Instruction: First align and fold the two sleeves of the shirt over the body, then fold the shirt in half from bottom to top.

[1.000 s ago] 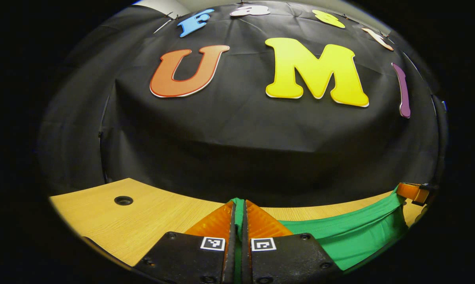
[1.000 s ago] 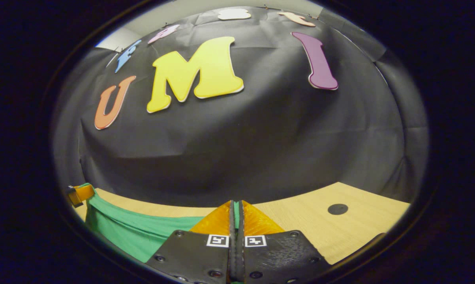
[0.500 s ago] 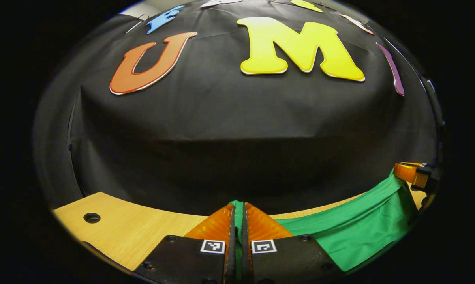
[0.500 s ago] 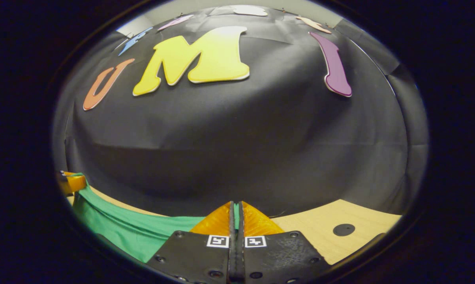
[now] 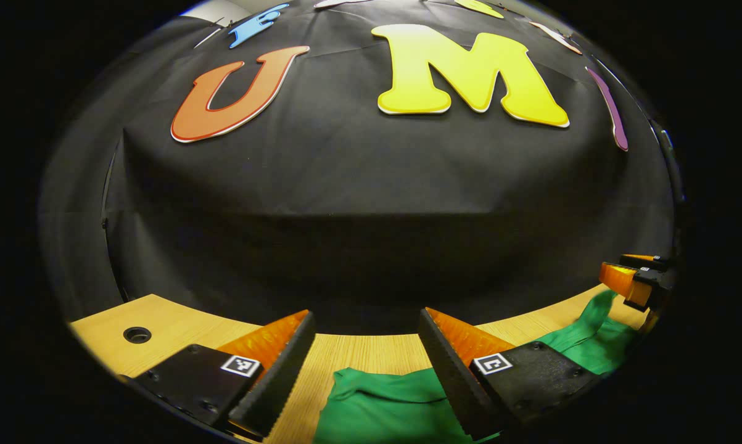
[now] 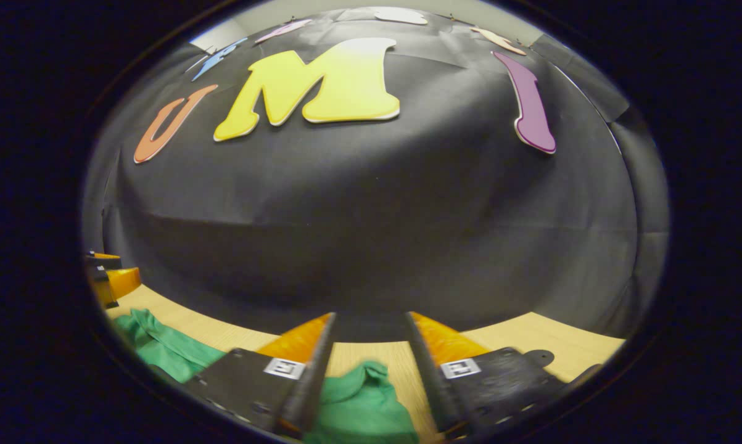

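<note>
The green shirt [image 5: 389,404] lies slack on the wooden table [image 5: 173,327], just below and between the spread fingers of my left gripper [image 5: 366,322], which is open and holds nothing. More of the shirt's cloth bunches at the right, under the other gripper's fingers [image 5: 623,280]. In the right gripper view the green shirt [image 6: 358,407] rests under my right gripper [image 6: 368,324], also open with nothing between its fingers. Another fold of it lies at the left near the left gripper's fingers [image 6: 115,280].
The black booth wall rises close behind the table's far edge. A round hole [image 5: 137,335] sits in the table top at the left, and a dark round cap [image 6: 539,356] at the right in the right gripper view.
Both grippers were shut on the shirt's edge and held it stretched and lifted. Now both have opened, and the cloth has dropped to the table.
</note>
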`<state>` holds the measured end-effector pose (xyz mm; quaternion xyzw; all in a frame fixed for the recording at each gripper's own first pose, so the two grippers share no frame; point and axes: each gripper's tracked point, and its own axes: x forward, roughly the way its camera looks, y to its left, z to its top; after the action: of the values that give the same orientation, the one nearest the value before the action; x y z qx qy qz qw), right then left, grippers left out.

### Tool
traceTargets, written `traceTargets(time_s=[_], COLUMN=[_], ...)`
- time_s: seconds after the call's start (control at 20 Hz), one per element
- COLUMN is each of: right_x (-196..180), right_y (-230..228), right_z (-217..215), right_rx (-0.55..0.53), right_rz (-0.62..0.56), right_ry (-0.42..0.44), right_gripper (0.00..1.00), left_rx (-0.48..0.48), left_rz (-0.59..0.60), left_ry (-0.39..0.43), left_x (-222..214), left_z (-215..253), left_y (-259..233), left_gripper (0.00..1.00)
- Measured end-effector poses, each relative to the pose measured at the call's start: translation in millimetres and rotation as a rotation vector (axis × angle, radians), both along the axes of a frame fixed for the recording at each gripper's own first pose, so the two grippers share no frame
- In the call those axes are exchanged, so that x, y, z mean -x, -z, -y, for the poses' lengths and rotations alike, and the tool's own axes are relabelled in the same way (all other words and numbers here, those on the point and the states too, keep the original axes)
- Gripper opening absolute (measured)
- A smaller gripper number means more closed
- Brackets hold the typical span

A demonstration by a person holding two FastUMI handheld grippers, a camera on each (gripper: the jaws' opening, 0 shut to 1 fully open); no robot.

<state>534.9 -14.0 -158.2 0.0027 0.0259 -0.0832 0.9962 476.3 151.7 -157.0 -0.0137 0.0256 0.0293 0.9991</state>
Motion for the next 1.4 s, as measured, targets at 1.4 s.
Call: traceTargets(time_s=[1.4], right_x=[91], right_y=[-53], right_z=[-5], right_rx=[0.083], right_rz=[0.151], right_ry=[0.004], right_gripper=[0.95], left_rx=[-0.006], left_rz=[0.106], left_ry=[-0.064], left_x=[66], left_z=[-8], left_y=[-38], left_gripper=[1.00])
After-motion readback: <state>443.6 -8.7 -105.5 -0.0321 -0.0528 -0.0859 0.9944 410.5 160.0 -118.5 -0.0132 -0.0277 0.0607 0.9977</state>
